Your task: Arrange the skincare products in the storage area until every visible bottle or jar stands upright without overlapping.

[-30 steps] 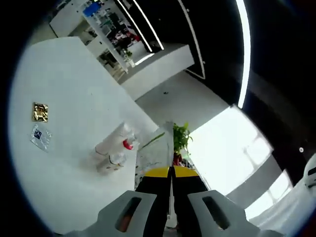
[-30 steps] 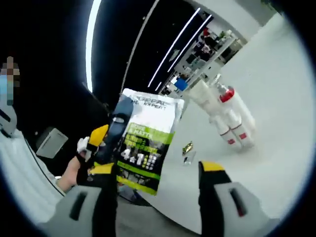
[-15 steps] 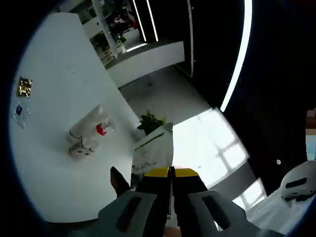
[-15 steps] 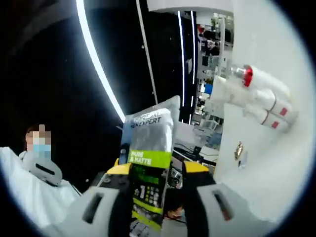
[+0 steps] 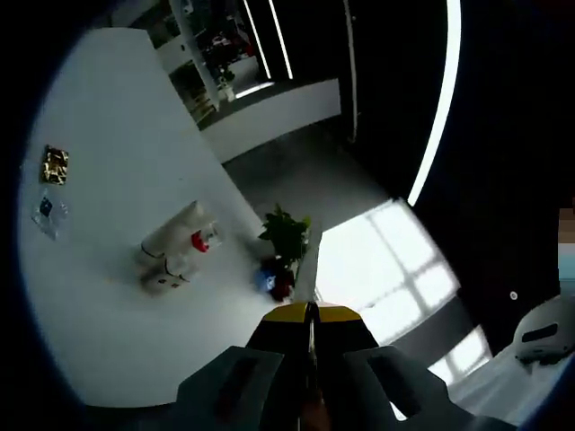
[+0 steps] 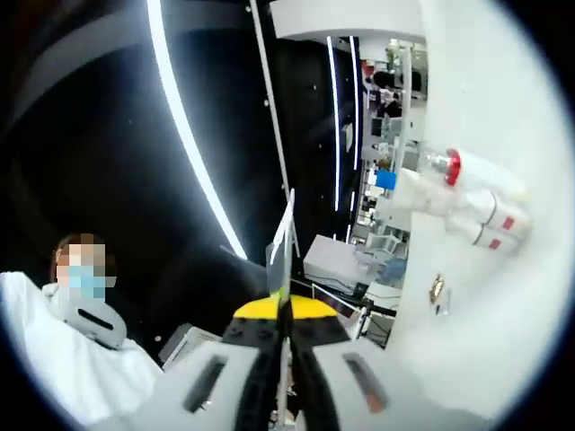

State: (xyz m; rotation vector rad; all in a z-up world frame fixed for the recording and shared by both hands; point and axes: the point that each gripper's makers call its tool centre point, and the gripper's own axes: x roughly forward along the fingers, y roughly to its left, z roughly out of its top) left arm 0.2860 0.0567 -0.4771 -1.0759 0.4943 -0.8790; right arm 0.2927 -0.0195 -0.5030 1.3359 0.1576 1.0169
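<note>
Now, the notes.

Left gripper (image 5: 310,314): its jaws are pressed together on the pouch (image 5: 307,269), seen edge-on as a thin strip.

Right gripper (image 6: 283,310): its jaws are closed on the same pouch (image 6: 285,238). One second ago they stood apart beside it; half a second ago they were on each side of it.

Change: the pouch showed its printed face before; now both views see only its edge, so both grippers hold it together, in the air, beside the table (image 5: 99,305).

Bottles (image 5: 175,247): white ones with red parts, lying on their sides, touching each other on the table.

Sachets (image 5: 52,184): two small ones, well apart from the bottles.

Meaning: I judge the task is hardly begun; nothing stands upright yet.
</note>
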